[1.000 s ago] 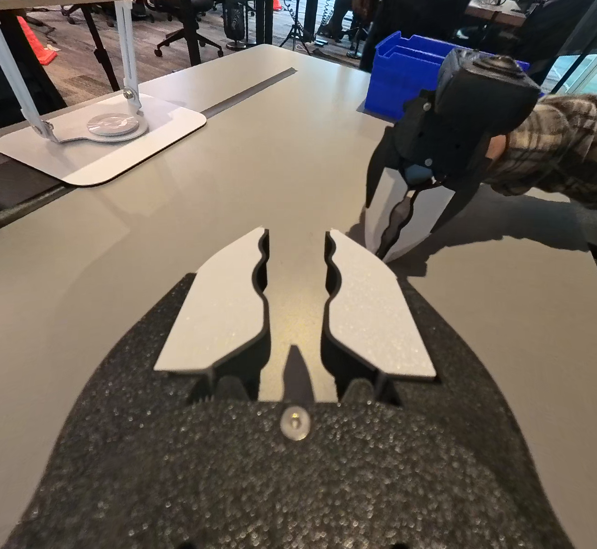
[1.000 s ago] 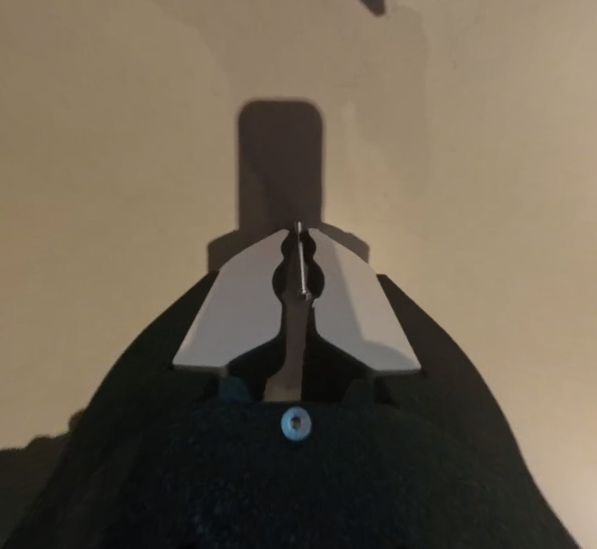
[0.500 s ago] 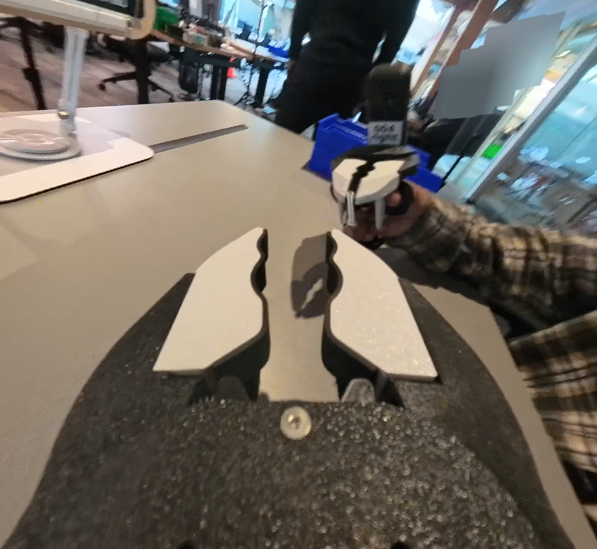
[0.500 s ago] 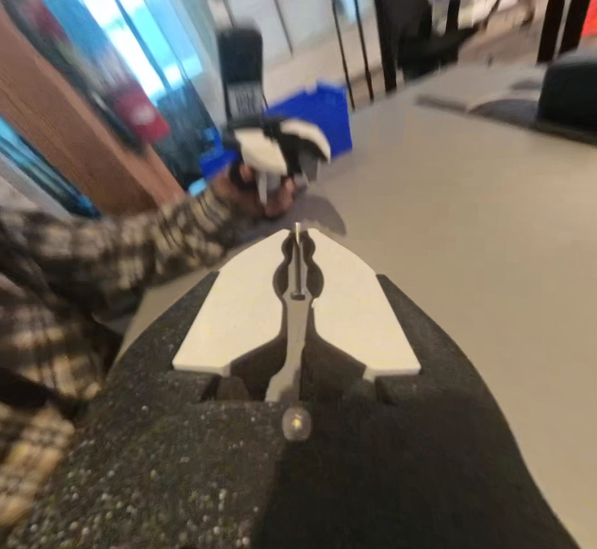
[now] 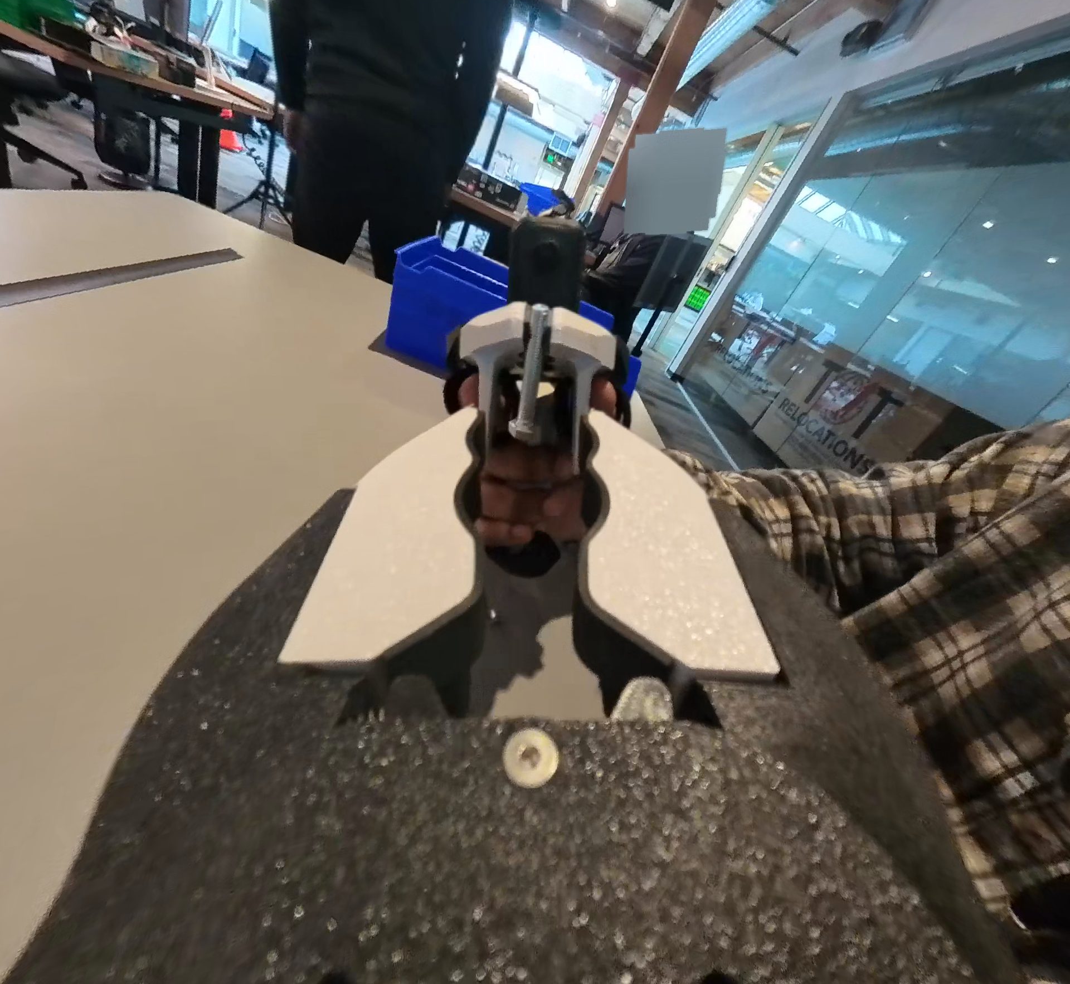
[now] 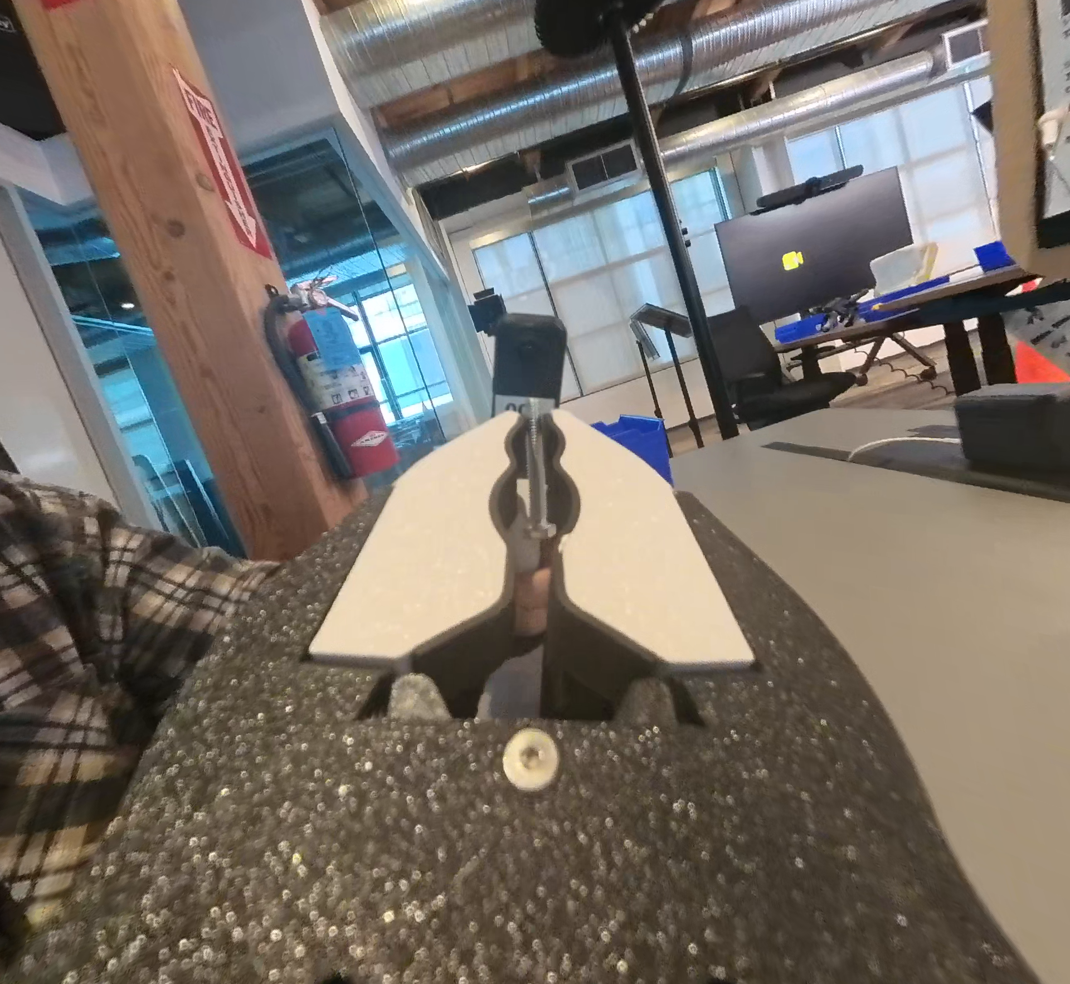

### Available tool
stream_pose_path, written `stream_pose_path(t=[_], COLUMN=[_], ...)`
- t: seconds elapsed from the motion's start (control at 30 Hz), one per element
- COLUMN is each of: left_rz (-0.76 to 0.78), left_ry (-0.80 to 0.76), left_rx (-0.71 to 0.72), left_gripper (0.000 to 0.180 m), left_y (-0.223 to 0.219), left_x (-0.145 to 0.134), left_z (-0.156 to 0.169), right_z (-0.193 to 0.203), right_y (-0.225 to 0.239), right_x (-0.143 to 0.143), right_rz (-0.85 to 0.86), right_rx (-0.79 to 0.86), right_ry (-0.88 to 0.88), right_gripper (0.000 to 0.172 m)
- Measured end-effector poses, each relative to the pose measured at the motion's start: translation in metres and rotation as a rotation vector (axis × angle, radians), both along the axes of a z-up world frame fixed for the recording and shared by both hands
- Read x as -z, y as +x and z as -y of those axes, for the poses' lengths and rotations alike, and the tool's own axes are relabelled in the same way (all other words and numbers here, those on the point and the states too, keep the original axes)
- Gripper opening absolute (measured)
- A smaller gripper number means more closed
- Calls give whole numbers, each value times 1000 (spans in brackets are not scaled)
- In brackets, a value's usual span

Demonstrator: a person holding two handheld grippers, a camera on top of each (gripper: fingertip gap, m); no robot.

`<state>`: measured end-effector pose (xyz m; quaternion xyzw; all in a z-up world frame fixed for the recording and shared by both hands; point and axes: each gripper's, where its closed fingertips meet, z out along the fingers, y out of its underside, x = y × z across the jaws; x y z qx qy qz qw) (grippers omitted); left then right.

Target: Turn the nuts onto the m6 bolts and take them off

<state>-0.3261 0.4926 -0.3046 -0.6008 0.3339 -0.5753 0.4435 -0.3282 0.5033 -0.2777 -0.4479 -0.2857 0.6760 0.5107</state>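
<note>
Your right gripper [image 6: 535,426] is clamped on a silver bolt [image 6: 537,478]. The pads pinch the threaded shank near its end, and the hex head hangs back toward your palm, inside the scalloped gap between the fingers. A second ago this gripper was nose-down on the table with the same bolt in its grip; half a second ago it was swinging up, blurred. Now it is raised clear of the table [image 6: 868,551] and turned to face the other tool.

Your left gripper [image 5: 535,423] stands apart with nothing between its pads [image 5: 405,522]. A second ago it looked down at bare table. Now it is tilted up, and the right gripper [image 5: 535,334] sits straight ahead of its tips, close in, with the bolt [image 5: 531,377] centred in the gap as seen from behind.

Past both tools: a blue bin [image 5: 440,296] at the far table edge, and your plaid sleeve [image 5: 868,580] off to the right.

No nut is visible in either view, on the bolt or on the table. Reading: the bolt is picked and presented, the two tools now square to each other. The threading step has not begun, and the free left gripper likely has to fetch a nut first.
</note>
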Motion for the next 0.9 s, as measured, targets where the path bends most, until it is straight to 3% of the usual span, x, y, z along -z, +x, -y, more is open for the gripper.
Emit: stream_pose_path(t=[0.57,0.67,0.9], left_rz=[-5,2,-23], left_ry=[25,38,53], left_rx=[16,24,10], left_gripper=[23,11,11], left_y=[12,11,11], left_x=[9,8,11], left_z=[11,13,12], right_z=[16,16,16], right_y=[-11,-13,-13], right_x=[-3,0,4], right_rz=[-32,-17,0], right_rx=[-57,-56,-56], right_ry=[19,22,22], right_gripper=[5,5,5])
